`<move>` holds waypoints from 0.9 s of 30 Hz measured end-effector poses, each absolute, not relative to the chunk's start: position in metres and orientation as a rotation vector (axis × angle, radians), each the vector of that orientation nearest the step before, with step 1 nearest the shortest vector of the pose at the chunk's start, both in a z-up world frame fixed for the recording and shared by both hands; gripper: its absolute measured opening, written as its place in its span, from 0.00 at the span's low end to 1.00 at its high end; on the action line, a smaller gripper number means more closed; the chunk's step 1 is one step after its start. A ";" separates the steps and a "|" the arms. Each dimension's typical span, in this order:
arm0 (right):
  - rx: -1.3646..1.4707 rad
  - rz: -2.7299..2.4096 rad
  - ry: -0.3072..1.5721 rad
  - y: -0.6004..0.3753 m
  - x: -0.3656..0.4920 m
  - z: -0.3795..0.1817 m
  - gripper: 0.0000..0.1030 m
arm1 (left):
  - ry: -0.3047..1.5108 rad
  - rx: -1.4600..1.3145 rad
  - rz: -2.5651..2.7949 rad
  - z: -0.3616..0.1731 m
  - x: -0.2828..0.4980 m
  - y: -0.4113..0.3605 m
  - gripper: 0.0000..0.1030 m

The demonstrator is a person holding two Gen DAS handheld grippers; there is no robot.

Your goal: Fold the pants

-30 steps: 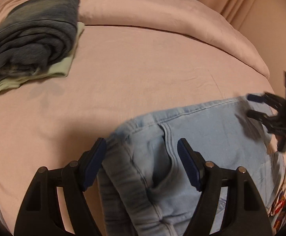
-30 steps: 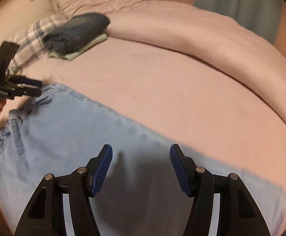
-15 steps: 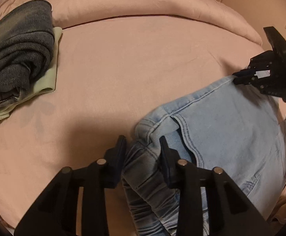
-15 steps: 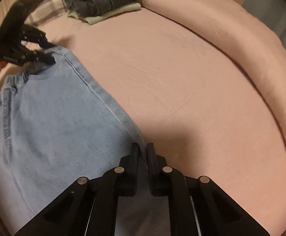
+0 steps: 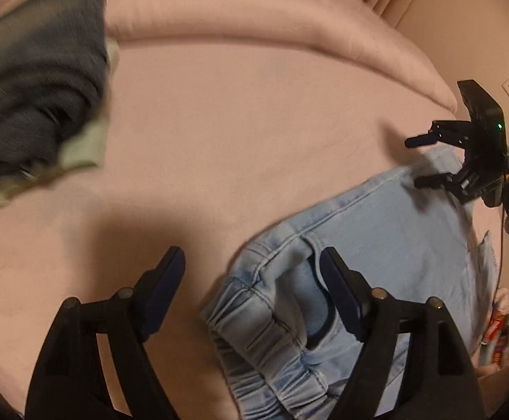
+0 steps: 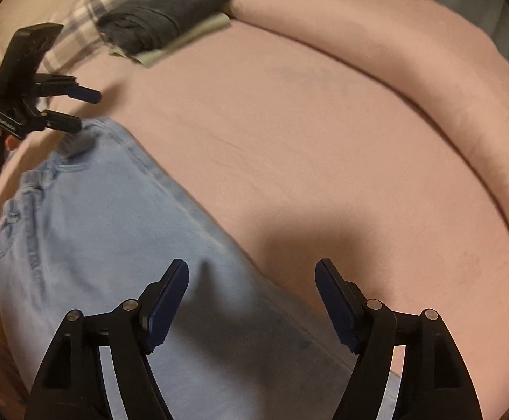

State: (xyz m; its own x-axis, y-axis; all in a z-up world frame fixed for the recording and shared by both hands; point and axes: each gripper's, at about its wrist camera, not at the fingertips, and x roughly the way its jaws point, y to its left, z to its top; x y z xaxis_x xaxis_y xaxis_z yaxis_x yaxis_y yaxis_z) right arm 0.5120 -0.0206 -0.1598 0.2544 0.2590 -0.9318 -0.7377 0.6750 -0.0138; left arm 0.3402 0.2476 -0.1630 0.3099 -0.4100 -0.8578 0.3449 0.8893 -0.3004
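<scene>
Bed (image 5: 254, 133): pink sheet, bears everything.
Jeans (image 5: 394, 245): light-blue denim, flat on near part of bed; gathered elastic waistband, pocket opening visible.
Left gripper (image 5: 252, 273): jaws opening, waistband corner between, pads clear.
Right gripper (image 6: 251, 287): jaws opening over leg edge, released.

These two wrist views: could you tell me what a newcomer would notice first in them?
Light blue jeans lie spread over the near part of a pink bed. The left gripper hangs over their gathered waistband and the right gripper over a leg edge; both jaws are opening, gripping nothing. Folded dark clothes sit stacked at the bed's far side.
</scene>
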 end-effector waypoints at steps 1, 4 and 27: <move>-0.490 0.709 1.168 -0.022 0.519 -0.168 0.73 | 1.185 -0.059 -0.506 -0.171 0.341 0.246 0.75; -0.473 0.719 1.217 -0.024 0.525 -0.183 0.74 | 1.188 0.016 -0.514 -0.177 0.337 0.236 0.73; -0.743 0.624 0.562 -0.026 0.216 -0.056 0.05 | 0.532 0.599 -0.274 -0.069 0.125 0.205 0.26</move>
State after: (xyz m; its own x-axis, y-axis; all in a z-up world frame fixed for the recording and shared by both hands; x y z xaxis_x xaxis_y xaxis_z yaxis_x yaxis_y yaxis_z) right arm 0.2161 -0.0259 -0.0557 0.6832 0.3133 -0.6596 -0.6888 0.5764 -0.4396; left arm 0.1249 0.2052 -0.0694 0.8314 -0.0927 -0.5479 0.3926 0.7959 0.4609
